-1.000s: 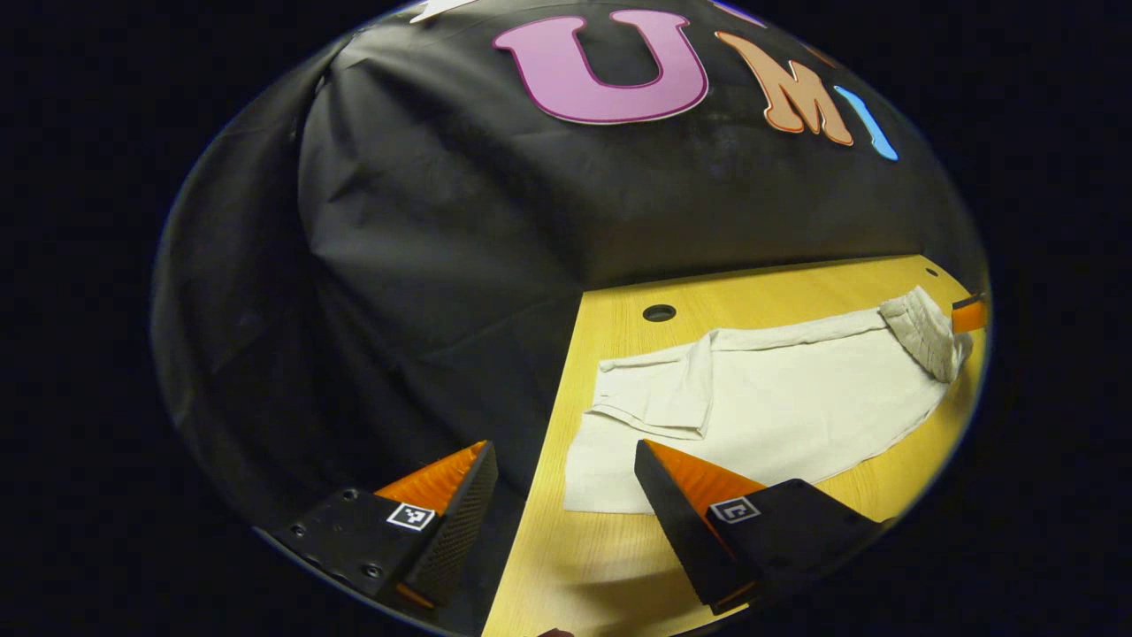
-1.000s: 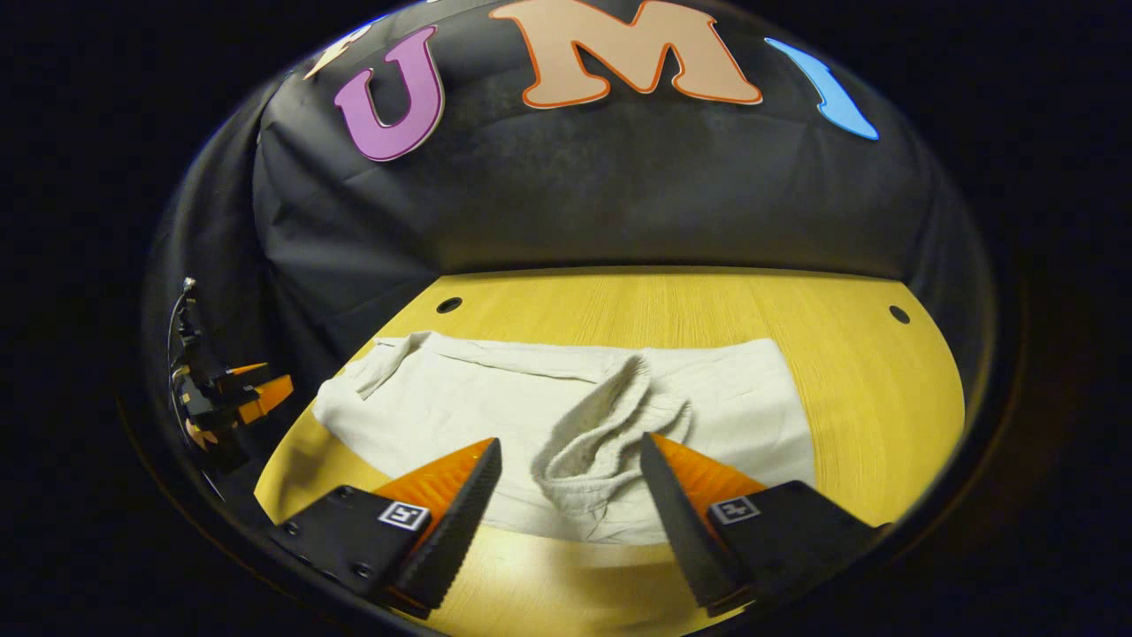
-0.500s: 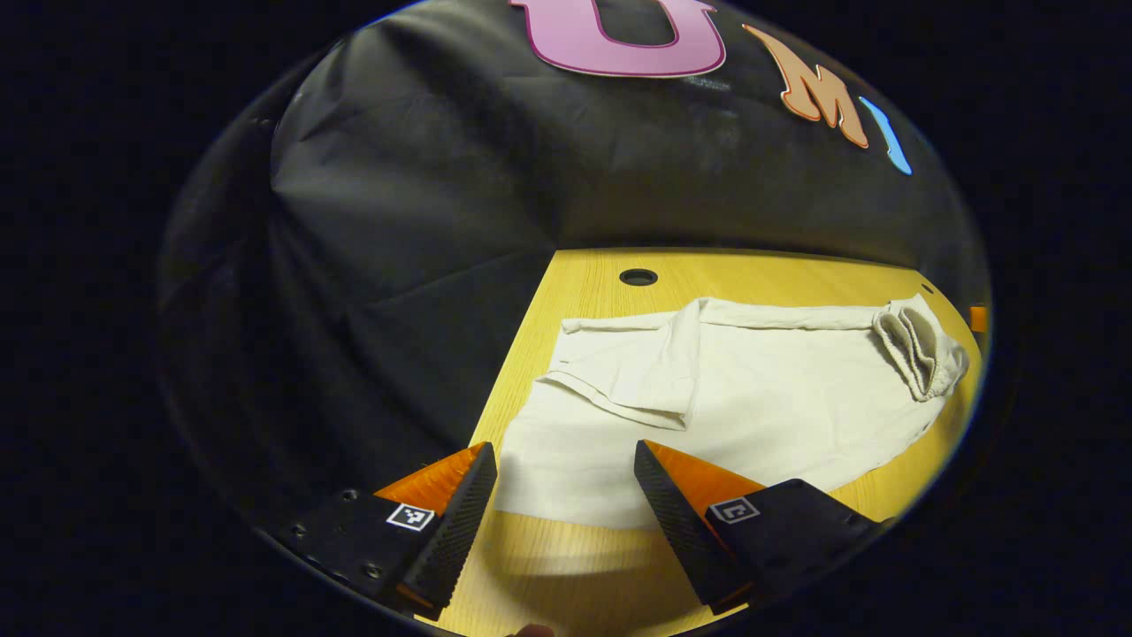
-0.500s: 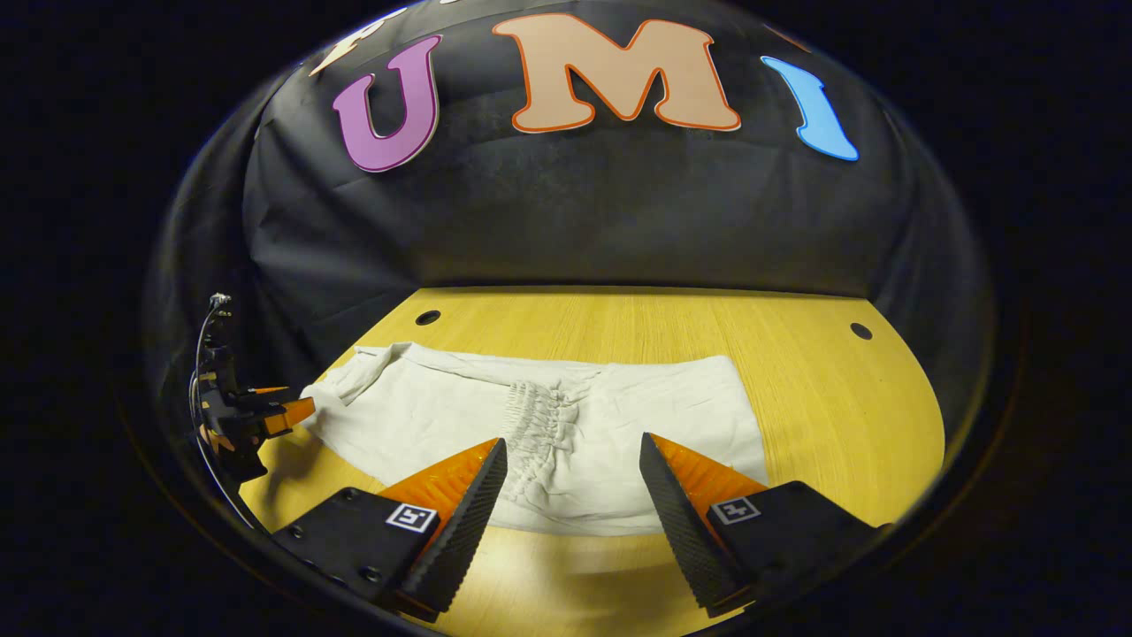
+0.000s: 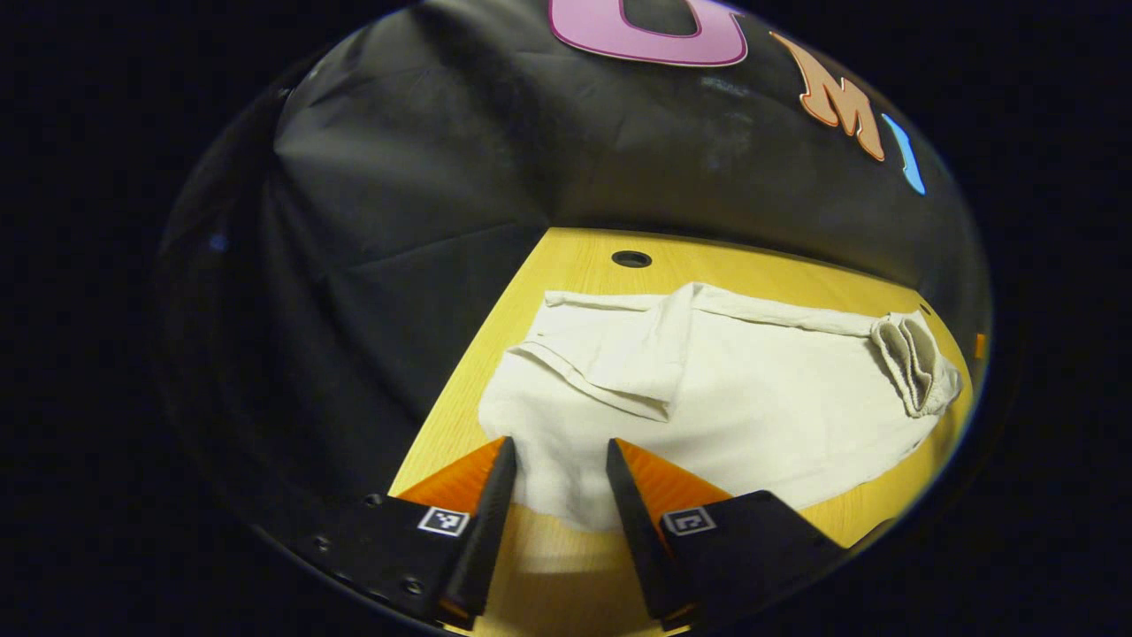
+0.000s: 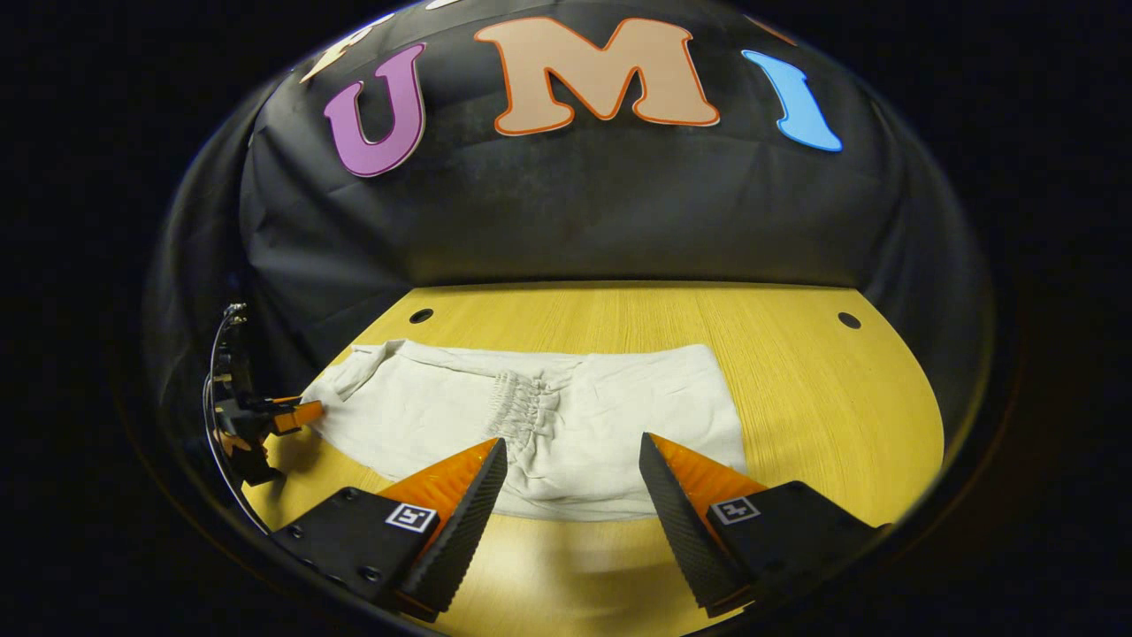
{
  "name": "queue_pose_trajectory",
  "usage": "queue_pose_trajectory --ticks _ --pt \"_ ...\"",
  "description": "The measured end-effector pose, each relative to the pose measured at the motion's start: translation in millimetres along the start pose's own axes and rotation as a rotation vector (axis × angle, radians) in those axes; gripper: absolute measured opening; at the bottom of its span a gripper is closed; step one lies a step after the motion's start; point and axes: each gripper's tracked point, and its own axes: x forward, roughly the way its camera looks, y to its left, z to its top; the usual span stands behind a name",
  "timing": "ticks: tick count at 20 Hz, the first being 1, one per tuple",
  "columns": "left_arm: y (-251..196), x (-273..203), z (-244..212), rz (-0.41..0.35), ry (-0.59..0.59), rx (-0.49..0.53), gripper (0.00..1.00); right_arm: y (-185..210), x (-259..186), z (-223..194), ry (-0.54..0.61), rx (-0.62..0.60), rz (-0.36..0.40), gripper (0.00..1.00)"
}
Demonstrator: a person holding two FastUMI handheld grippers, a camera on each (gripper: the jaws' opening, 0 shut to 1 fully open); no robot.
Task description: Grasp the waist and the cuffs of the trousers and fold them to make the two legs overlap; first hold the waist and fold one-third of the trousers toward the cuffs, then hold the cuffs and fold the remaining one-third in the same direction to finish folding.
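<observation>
White trousers [image 5: 752,398] lie flat on the yellow wooden table [image 5: 566,566], with the waist end folded over onto the legs. In the left gripper view the gathered waistband [image 5: 915,363] rests at the far right, and a cuff corner is turned over at the near left. My left gripper [image 5: 559,447] is low at the cuff end, its fingers narrowed but still apart, with the cloth's edge between them. In the right gripper view the waistband [image 6: 517,407] lies on the trousers [image 6: 619,416]. My right gripper [image 6: 570,447] hovers open just before it. The left gripper [image 6: 296,414] touches the far left cuff end.
The table [image 6: 796,372] has small round holes near its back edge [image 5: 631,258] [image 6: 421,316] [image 6: 849,319]. Black cloth walls close the booth behind and to the left. Bare wood stretches to the right of the trousers in the right gripper view.
The waistband, lifted between the right gripper's fingers a second ago, now lies flat on the legs. The left gripper has moved onto the cuff edge and its fingers have narrowed.
</observation>
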Motion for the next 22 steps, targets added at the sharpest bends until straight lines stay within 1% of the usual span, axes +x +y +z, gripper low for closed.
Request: queue_pose_trajectory --ticks 1,3,4,5,6,7,10,11,12,13,14,15,22 --pt "-6.2 0.8 -1.0 -0.011 0.006 0.004 0.55 -3.2 -0.6 1.6 -0.003 0.005 0.001 0.96" --pt "-15.7 4.0 3.4 -0.031 0.001 0.004 0.29 -11.4 -2.6 1.0 -0.003 0.002 0.005 0.96" --pt "-16.5 4.1 3.5 -0.024 0.009 0.01 0.09 -15.3 -4.2 1.4 -0.002 -0.003 0.007 0.96" --pt "-16.3 3.8 4.4 -0.011 0.013 0.012 0.07 -21.0 -6.0 1.7 -0.001 -0.009 0.006 0.96" --pt "-16.5 2.2 3.9 0.004 0.026 0.005 0.0 -27.0 -7.8 2.6 -0.003 -0.014 0.006 0.91" --pt "-18.5 0.6 5.2 0.016 0.029 -0.018 0.0 -32.9 -11.4 5.1 -0.01 -0.016 0.006 0.96" --pt "-26.4 -6.9 26.5 0.029 -0.014 -0.1 0.0 -52.4 -20.1 10.3 -0.03 -0.004 0.002 0.96" --pt "-31.7 -11.8 35.3 0.026 -0.03 -0.122 0.0 -58.5 -22.8 12.0 -0.035 0.005 0.004 0.91" --pt "-39.2 -19.6 44.6 0.012 -0.045 -0.14 0.0 -64.1 -24.7 13.9 -0.042 0.012 0.005 0.96" --pt "-45.5 -26.1 54.4 -0.007 -0.061 -0.154 0.0 -69.0 -27.5 16.4 -0.048 0.017 0.006 0.96" --pt "-56.2 -31.4 64.7 -0.033 -0.077 -0.159 0.0 -73.6 -30.8 16.4 -0.053 0.019 0.008 0.97" --pt "-66.4 -35.4 71.2 -0.045 -0.086 -0.156 0.0 -77.5 -33.6 17.2 -0.058 0.022 0.011 0.91" --pt "-139.0 -60.0 125.8 -0.12 -0.167 -0.112 0.0 -109.7 -50.9 21.7 -0.085 0.026 0.022 0.91"
